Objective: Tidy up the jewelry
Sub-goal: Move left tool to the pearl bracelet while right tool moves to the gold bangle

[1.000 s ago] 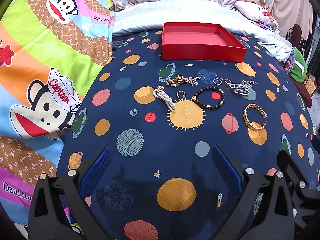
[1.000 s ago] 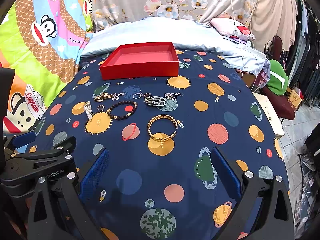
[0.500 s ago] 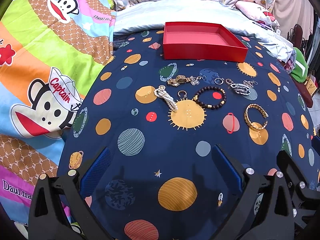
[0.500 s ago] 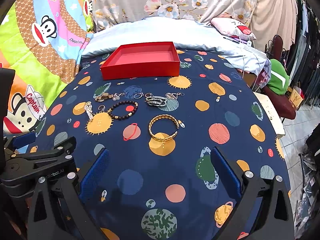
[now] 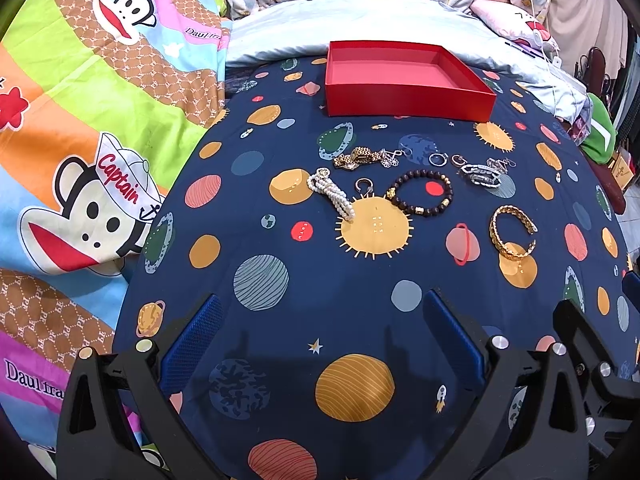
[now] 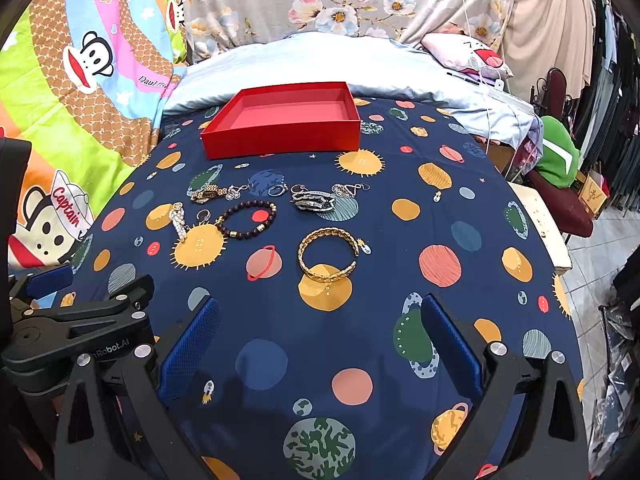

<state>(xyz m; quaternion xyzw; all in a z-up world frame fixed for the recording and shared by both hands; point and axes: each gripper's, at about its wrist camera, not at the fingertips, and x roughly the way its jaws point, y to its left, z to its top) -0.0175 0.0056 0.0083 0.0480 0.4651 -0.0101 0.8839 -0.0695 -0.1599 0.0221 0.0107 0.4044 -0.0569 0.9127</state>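
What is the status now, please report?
Left tool and right tool open, holding nothing. Gold open-cuff bracelet and other jewelry on the planet-print cloth; shallow red cardboard box empty. Nothing blocking.

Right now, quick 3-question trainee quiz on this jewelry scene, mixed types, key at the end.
1. True or false: the red box already holds jewelry.
2. Which piece lies nearest the right gripper? A) pearl bracelet B) gold cuff C) dark bead bracelet
3. Fill in: both grippers are ____, holding nothing; the left gripper hangs over the planet-print cloth.

Key: 1 false, the box is empty. 2 B. 3 open.
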